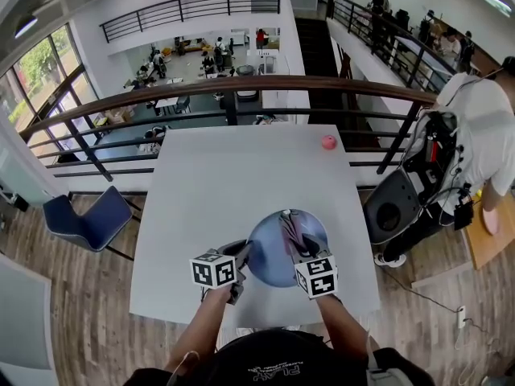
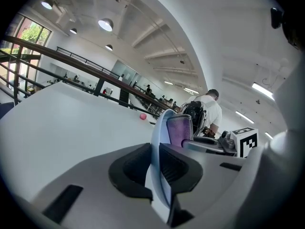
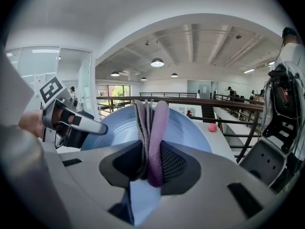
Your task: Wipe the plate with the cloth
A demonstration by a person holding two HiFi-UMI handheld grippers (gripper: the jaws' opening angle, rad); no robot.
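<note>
A pale blue plate (image 1: 273,257) is over the near part of the white table (image 1: 225,183). My left gripper (image 1: 241,257) is shut on its left rim; in the left gripper view the plate (image 2: 159,142) stands edge-on between the pads of the left gripper (image 2: 160,170). A purple cloth (image 1: 291,230) lies against the plate's face, with my right gripper (image 1: 294,252) shut on it. In the right gripper view the folded cloth (image 3: 152,128) is pinched in the right gripper (image 3: 151,163), and the plate (image 3: 190,128) rises behind it. The cloth (image 2: 181,130) also shows past the rim.
A small pink ball (image 1: 328,142) sits near the table's far right corner. A dark railing (image 1: 241,91) runs behind the table. A blue chair (image 1: 88,219) stands at the left. At the right are a person with a backpack (image 1: 475,135) and a black bin (image 1: 394,207).
</note>
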